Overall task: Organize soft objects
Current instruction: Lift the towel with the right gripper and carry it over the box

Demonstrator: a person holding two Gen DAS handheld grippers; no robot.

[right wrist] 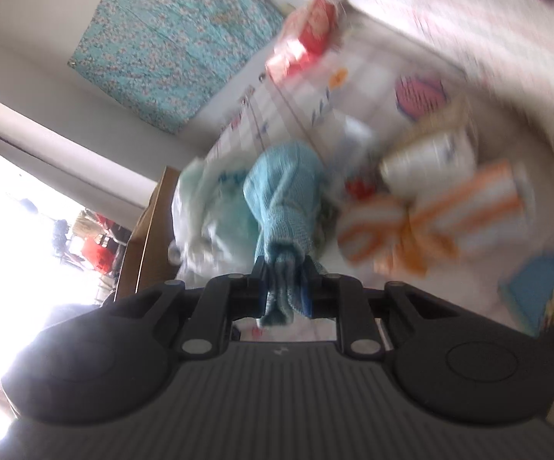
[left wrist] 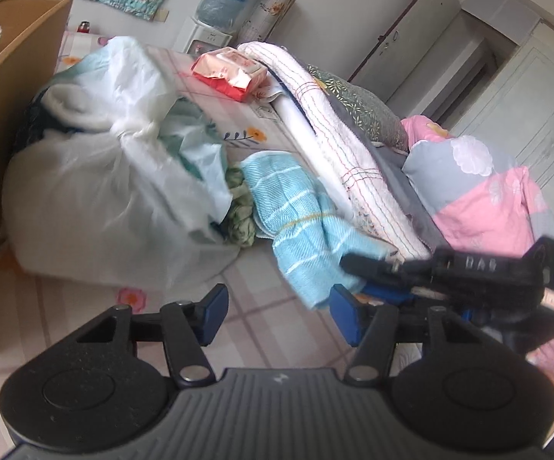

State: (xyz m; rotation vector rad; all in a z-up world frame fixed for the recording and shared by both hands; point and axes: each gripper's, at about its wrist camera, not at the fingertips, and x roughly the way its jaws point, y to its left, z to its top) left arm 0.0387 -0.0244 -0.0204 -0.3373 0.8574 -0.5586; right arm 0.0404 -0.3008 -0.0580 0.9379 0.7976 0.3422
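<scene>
Towel handling is the step in hand: the right gripper (right wrist: 285, 287) is clamped tight on a bunched end of the light blue towel (right wrist: 282, 207), whose body stretches away ahead of the jaws toward the white plastic bags (left wrist: 97, 176). In the left wrist view that towel (left wrist: 300, 222) lies just ahead and slightly right of the left gripper (left wrist: 277, 306), draped over the flowered bed sheet (left wrist: 238, 280), with the right tool's dark body crossing its near edge. The left jaws stand partly apart with nothing between them; the towel's hanging corner is beside the right-hand pad, not pinched.

To do this well, I judge the left tool should take a second corner before the cloth is lifted, so it hangs flat rather than as a rope. Bite well into the fabric, not just the hem. Keep the pull clear of the green cloth (left wrist: 240, 211) tucked against the towel's far side and of the bags, which could drag along. The right view is blurred, so finer detail there cannot be told.
</scene>
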